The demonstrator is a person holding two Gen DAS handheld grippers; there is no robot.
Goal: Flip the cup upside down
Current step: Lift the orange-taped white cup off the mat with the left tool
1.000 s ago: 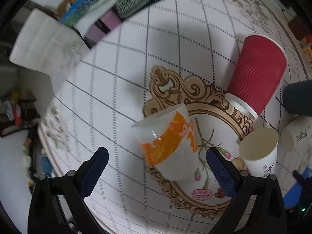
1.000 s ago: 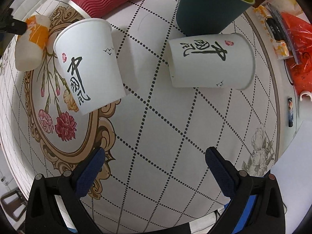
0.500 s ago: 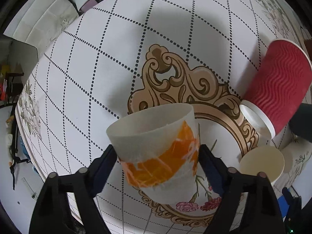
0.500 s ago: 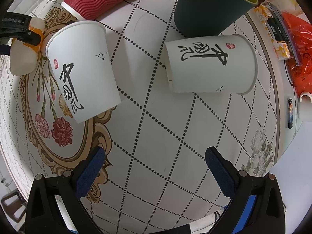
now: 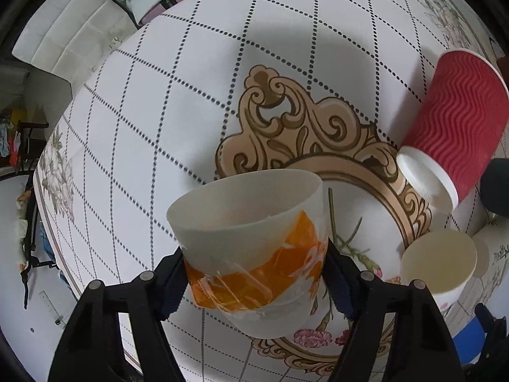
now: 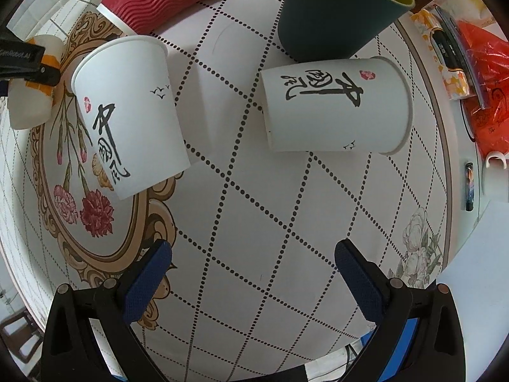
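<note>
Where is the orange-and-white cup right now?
In the left wrist view, the orange-and-white cup sits between the left gripper fingers, over the floral frame, left of the red cup.

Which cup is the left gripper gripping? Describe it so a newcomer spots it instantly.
Start at the ornate gold-framed flower print on the tablecloth. Over its left edge, the left gripper clamps a white cup. Only this cup wears an orange band; the others are plain red, dark teal, or white with black calligraphy.
</note>
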